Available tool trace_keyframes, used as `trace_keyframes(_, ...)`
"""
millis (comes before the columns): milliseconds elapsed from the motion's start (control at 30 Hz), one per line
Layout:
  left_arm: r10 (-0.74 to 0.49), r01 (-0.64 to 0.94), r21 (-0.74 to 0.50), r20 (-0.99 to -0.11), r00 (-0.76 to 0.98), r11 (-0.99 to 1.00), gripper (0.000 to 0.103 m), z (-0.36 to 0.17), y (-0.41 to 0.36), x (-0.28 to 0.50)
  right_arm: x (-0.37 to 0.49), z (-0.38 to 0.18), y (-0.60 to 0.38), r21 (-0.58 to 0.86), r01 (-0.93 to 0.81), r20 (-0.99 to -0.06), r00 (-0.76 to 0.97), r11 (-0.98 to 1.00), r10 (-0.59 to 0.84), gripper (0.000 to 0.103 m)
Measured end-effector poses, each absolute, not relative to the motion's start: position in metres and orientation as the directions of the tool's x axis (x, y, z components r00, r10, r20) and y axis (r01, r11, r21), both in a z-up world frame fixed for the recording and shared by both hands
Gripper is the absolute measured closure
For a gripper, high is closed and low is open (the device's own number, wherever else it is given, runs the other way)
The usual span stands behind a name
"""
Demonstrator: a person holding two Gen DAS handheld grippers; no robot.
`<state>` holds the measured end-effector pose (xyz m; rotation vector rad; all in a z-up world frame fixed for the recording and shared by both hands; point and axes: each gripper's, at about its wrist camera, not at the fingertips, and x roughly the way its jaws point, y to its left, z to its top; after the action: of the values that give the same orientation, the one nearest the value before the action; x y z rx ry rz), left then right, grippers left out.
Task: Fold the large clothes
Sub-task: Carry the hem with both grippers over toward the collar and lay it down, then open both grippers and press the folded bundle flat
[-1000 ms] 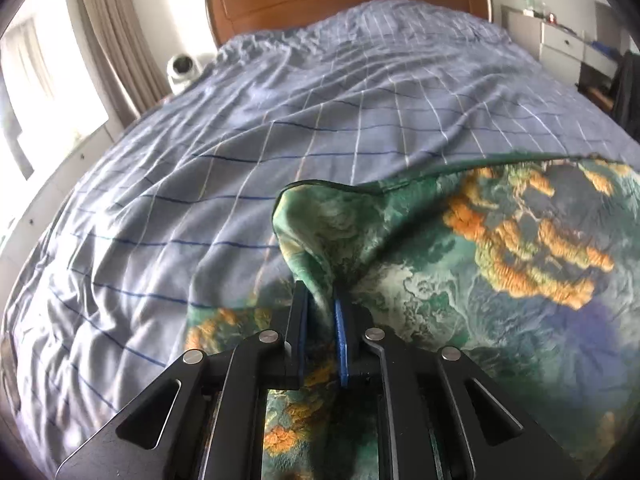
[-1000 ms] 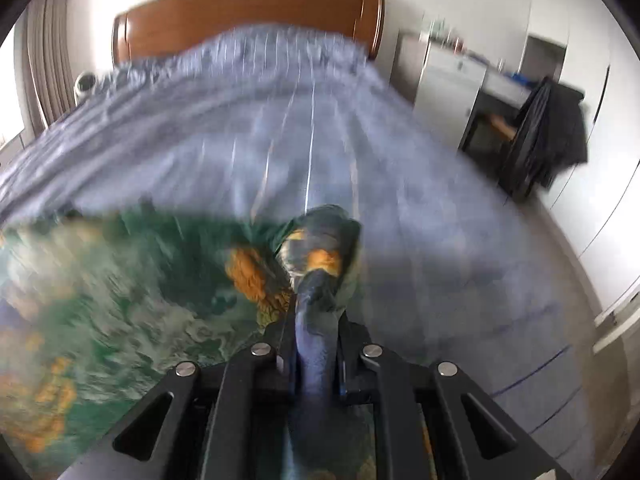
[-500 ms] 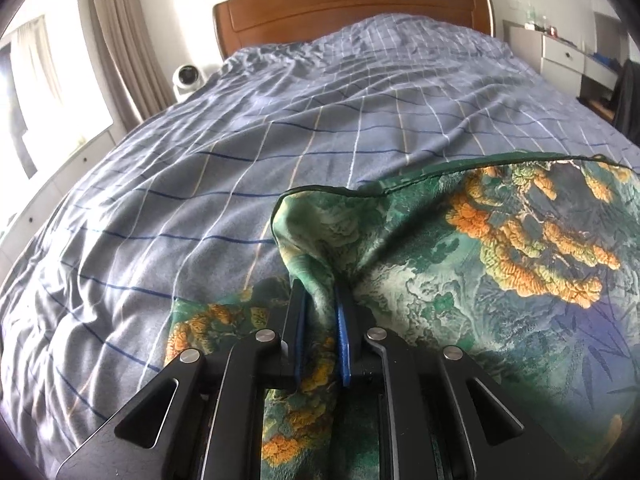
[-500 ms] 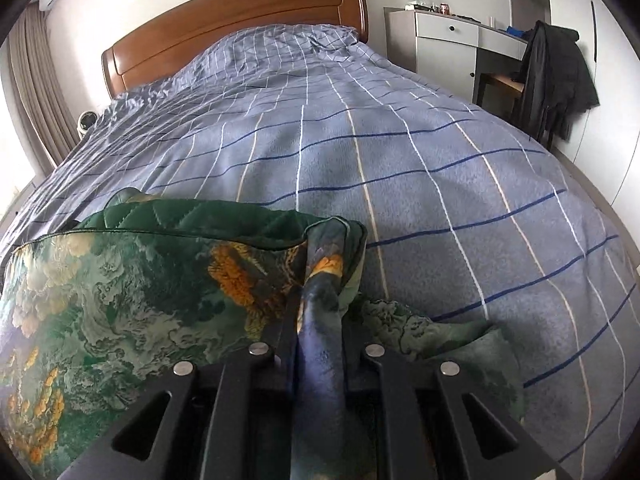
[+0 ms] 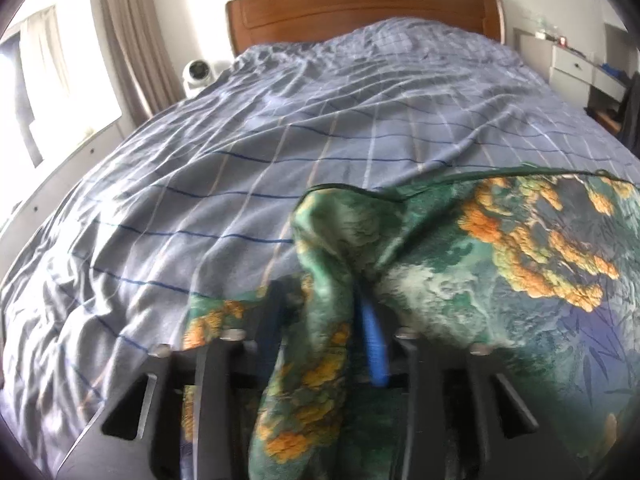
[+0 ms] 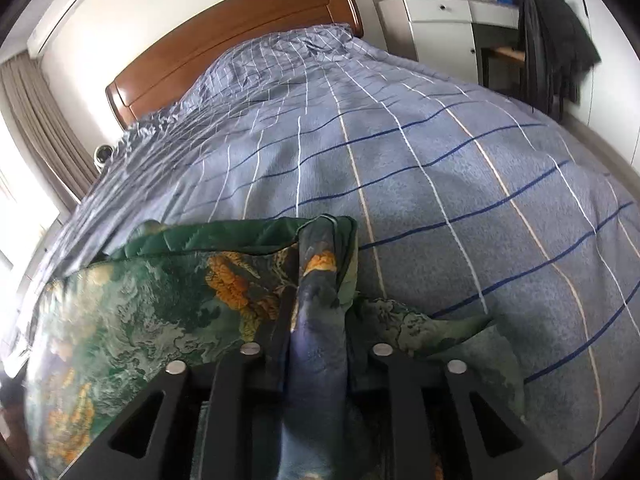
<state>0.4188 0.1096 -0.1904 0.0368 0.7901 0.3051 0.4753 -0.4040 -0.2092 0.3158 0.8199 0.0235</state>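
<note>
A large green garment (image 5: 500, 272) with orange and teal print lies on the bed, its top edge stretched between both grippers. My left gripper (image 5: 324, 312) is shut on the garment's left corner, which bunches up between the fingers. My right gripper (image 6: 318, 312) is shut on the garment's (image 6: 160, 304) right corner, with a fold of bluish cloth pinched between the fingers. A loose flap (image 6: 452, 340) trails to the right of the right gripper on the bed.
The bed (image 5: 320, 120) has a blue-grey checked cover (image 6: 460, 184) and a wooden headboard (image 5: 360, 12). A small white camera (image 5: 198, 74) stands at the bed's left. White drawers (image 6: 436, 28) and a dark coat (image 6: 556, 40) stand at the right.
Both grippers have moved forward over the bed with the garment's top edge held. The right view has tilted and steadied after blur.
</note>
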Motion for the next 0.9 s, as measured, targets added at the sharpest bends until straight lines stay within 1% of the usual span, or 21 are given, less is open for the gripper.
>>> trace_keyframes(33, 0.284, -0.265, 0.141, -0.707, 0.648, 0.954, 0.028, -0.185, 0.114, 0.419, 0.476, -0.204, -0.409, 0.298, 0.111, -0.721, 0.677, 0.948, 0.147, 0.07)
trace_keyframes(67, 0.275, -0.267, 0.127, -0.717, 0.641, 0.955, 0.019, -0.18, 0.12, 0.416, 0.475, -0.199, -0.412, 0.304, 0.122, -0.723, 0.676, 0.945, 0.145, 0.065)
trace_keyframes(100, 0.261, -0.265, 0.11, -0.721, 0.643, 0.958, 0.007, -0.176, 0.125, 0.413, 0.472, -0.192, -0.417, 0.309, 0.139, -0.721, 0.679, 0.941, 0.137, 0.055)
trace_keyframes(133, 0.234, -0.253, 0.084, -0.72, 0.653, 0.964, 0.006, -0.168, 0.13, 0.406, 0.466, -0.181, -0.423, 0.314, 0.151, -0.714, 0.688, 0.937, 0.128, 0.049)
trace_keyframes(200, 0.215, -0.233, 0.075, -0.721, 0.659, 0.969, 0.006, -0.16, 0.135, 0.395, 0.456, -0.163, -0.43, 0.302, 0.155, -0.7, 0.706, 0.94, 0.109, 0.048)
trace_keyframes(300, 0.209, -0.194, 0.105, -0.727, 0.655, 0.975, 0.005, -0.15, 0.134, 0.372, 0.434, -0.132, -0.431, 0.231, 0.124, -0.675, 0.735, 0.965, 0.067, 0.048)
trace_keyframes(367, 0.199, -0.174, 0.111, -0.733, 0.651, 0.978, 0.005, -0.146, 0.131, 0.358, 0.412, -0.112, -0.421, 0.221, 0.056, -0.65, 0.753, 0.974, 0.104, 0.048)
trace_keyframes(467, 0.168, -0.148, 0.094, -0.74, 0.652, 0.985, 0.004, -0.14, 0.123, 0.333, 0.38, -0.098, -0.392, 0.215, -0.086, -0.632, 0.747, 0.973, 0.206, 0.048)
trace_keyframes(500, 0.153, -0.135, 0.085, -0.741, 0.654, 0.987, 0.004, -0.138, 0.118, 0.325, 0.363, -0.099, -0.374, 0.199, -0.149, -0.629, 0.738, 0.969, 0.242, 0.046)
trace_keyframes(533, 0.143, -0.125, 0.08, -0.743, 0.654, 0.989, 0.003, -0.136, 0.114, 0.321, 0.353, -0.103, -0.364, 0.187, -0.184, -0.634, 0.728, 0.965, 0.262, 0.042)
trace_keyframes(600, 0.116, -0.092, 0.074, -0.748, 0.653, 0.993, 0.003, -0.131, 0.102, 0.313, 0.337, -0.12, -0.342, 0.156, -0.237, -0.671, 0.687, 0.959, 0.279, 0.042)
trace_keyframes(667, 0.097, -0.049, 0.085, -0.755, 0.649, 0.995, 0.003, -0.124, 0.087, 0.311, 0.331, -0.145, -0.333, 0.125, -0.233, -0.723, 0.644, 0.964, 0.249, 0.042)
trace_keyframes(733, 0.077, 0.001, 0.103, -0.75, 0.657, 0.995, 0.003, -0.113, 0.07, 0.308, 0.328, -0.164, -0.336, 0.091, -0.158, -0.752, 0.636, 0.983, 0.171, 0.042)
trace_keyframes(767, 0.064, 0.02, 0.103, -0.745, 0.664, 0.994, 0.003, -0.109, 0.063, 0.305, 0.323, -0.166, -0.341, 0.105, -0.115, -0.743, 0.651, 0.988, 0.155, 0.042)
trace_keyframes(833, -0.002, 0.084, 0.074, -0.737, 0.676, 0.994, 0.002, -0.098, 0.048, 0.304, 0.309, -0.163, -0.346, 0.16, -0.033, -0.722, 0.678, 0.987, 0.14, 0.042)
trace_keyframes(900, -0.065, 0.138, 0.038, -0.739, 0.671, 0.99, 0.002, -0.094, 0.034, 0.31, 0.292, -0.156, -0.343, 0.205, -0.022, -0.697, 0.698, 0.979, 0.161, 0.042)
